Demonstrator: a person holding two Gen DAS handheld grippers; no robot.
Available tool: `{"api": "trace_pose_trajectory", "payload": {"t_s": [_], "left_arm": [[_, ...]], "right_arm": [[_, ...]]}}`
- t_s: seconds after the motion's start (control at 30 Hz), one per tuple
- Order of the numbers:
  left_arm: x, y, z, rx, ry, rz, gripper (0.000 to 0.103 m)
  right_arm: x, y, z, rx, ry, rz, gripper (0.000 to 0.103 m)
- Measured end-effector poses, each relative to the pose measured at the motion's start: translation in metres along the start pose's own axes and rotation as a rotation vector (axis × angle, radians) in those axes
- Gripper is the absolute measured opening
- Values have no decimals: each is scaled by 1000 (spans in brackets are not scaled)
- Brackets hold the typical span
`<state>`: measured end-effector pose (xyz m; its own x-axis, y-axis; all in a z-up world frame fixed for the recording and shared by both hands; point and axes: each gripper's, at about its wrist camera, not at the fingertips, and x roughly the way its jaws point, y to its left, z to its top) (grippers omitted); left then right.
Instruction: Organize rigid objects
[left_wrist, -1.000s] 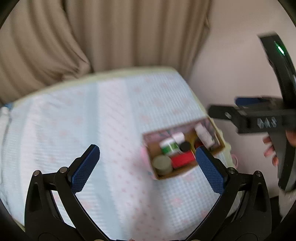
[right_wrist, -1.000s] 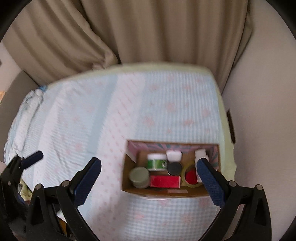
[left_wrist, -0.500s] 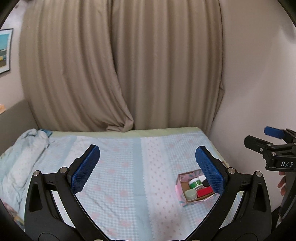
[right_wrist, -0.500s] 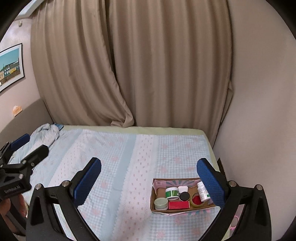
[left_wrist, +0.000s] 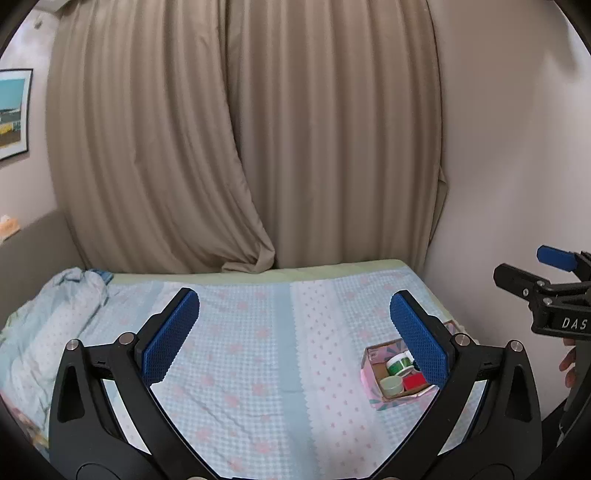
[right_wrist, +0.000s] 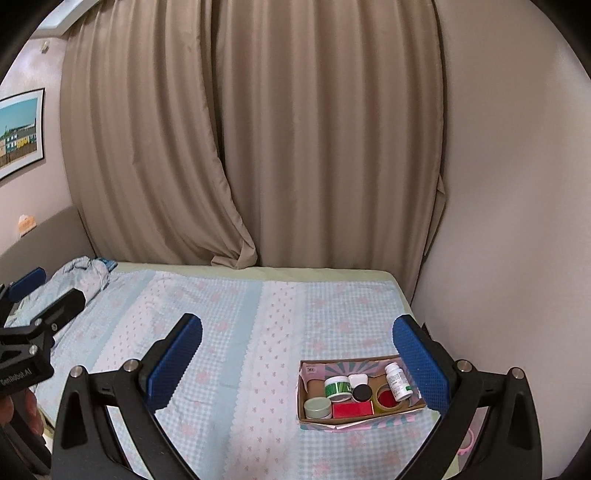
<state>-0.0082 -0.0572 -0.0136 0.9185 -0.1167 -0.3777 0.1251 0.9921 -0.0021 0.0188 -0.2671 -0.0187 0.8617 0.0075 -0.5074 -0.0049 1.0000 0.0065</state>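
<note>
Right wrist view has the right tongs (right_wrist: 297, 356) spread wide with nothing between the blue pads, held above a bed (right_wrist: 236, 332) covered in a pale blue and pink checked sheet. Just inside the right pad sits a shallow cardboard box (right_wrist: 360, 415) near the bed's right edge, close to the wall. Packed in it are a green-labelled jar (right_wrist: 338, 387), a white pill bottle (right_wrist: 397, 380) standing upright, a small black-lidded pot (right_wrist: 361, 394), a red flat box (right_wrist: 352, 410), a pale green round tin (right_wrist: 317, 407) and a tape roll (right_wrist: 388, 400) with a red centre.

Left wrist view shows the left tongs (left_wrist: 295, 334) likewise gaping and empty, with the same box partly hidden behind the right pad. At the far right of that view the other tool appears, its jaws apart.

Beyond the bed hang beige curtains (right_wrist: 258, 147); a crumpled blanket (right_wrist: 88, 273) lies at the far left corner, and a framed picture (right_wrist: 20, 133) hangs on the left wall.
</note>
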Motion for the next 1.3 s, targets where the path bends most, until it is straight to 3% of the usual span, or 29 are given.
{"api": "trace_pose_trajectory", "payload": {"t_s": [1.3], "left_arm": [[4, 10, 2, -44, -3, 23, 103]], "right_arm": [[11, 5, 5, -8, -14, 11, 103]]}}
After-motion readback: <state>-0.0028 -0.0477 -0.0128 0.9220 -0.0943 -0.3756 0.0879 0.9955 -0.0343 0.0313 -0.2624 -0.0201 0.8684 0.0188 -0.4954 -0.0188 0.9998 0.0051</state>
